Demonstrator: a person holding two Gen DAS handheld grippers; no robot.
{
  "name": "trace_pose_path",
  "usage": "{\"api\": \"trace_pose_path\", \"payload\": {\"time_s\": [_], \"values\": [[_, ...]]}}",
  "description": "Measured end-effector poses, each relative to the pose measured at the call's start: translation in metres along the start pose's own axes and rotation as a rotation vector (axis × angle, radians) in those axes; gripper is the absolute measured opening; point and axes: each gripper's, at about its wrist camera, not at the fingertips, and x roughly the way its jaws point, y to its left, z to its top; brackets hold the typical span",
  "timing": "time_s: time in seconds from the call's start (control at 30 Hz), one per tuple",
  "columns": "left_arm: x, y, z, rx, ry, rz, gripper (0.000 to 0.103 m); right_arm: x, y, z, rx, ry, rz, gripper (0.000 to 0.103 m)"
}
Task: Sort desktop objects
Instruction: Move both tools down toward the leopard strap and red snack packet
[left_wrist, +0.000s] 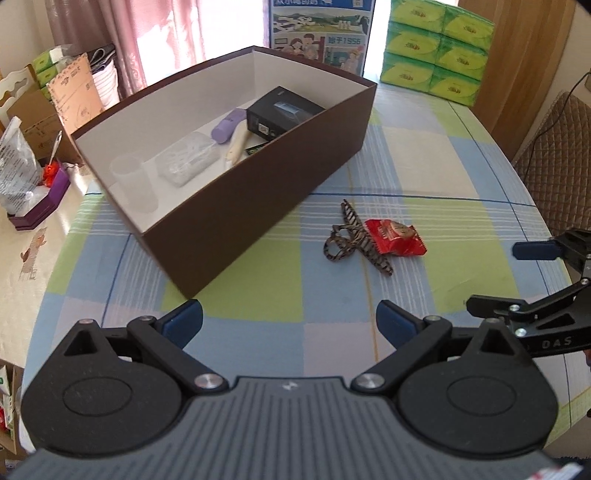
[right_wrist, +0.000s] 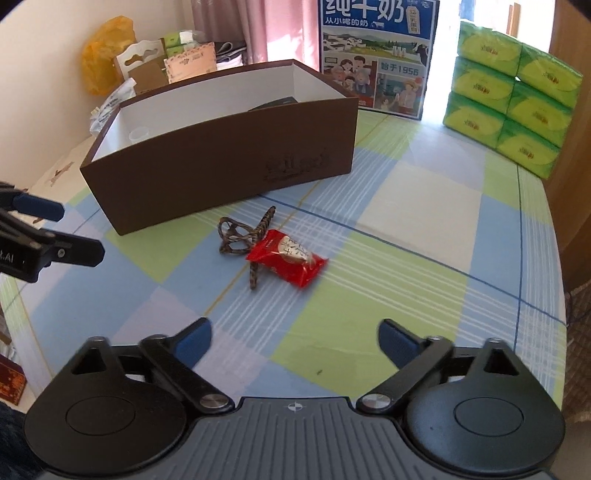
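A brown box (left_wrist: 236, 206) with a white inside stands on the checked tablecloth; it also shows in the right wrist view (right_wrist: 221, 162). Inside lie a black carton (left_wrist: 284, 114), a purple tube (left_wrist: 227, 127), a clear plastic case (left_wrist: 186, 158) and a clear cup (left_wrist: 133, 181). In front of the box a red snack packet (left_wrist: 395, 237) (right_wrist: 288, 260) lies against a striped hair clip (left_wrist: 354, 238) (right_wrist: 243, 240). My left gripper (left_wrist: 290, 321) is open and empty, short of both. My right gripper (right_wrist: 293, 341) is open and empty, near the packet.
Green tissue packs (left_wrist: 436, 48) (right_wrist: 513, 92) and a milk carton box (right_wrist: 376, 55) stand at the table's far edge. Bags, cards and a purple box (left_wrist: 40, 199) crowd the left side table. A brown chair (left_wrist: 557, 155) stands at the right.
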Motion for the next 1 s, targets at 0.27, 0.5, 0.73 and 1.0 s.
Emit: {"api": "trace_pose_path", "payload": {"time_s": [0.27,0.5,0.73,1.0], "values": [[0.032,-0.017,0.018,0.038,0.013,-0.022,0.097,0.019,-0.016,-0.001,-0.039,0.010,0.024,0.061],[0.067,-0.031,0.037,0.055,0.044,-0.042,0.094,0.038,-0.023,0.010,-0.098,-0.001,0.046,0.059],[0.094,-0.040,0.055,0.075,0.062,-0.047,0.094,0.065,-0.025,0.026,-0.187,-0.025,0.083,0.059],[0.114,-0.035,0.066,0.062,0.093,-0.040,0.094,0.101,-0.022,0.037,-0.288,-0.013,0.137,0.059]]}}
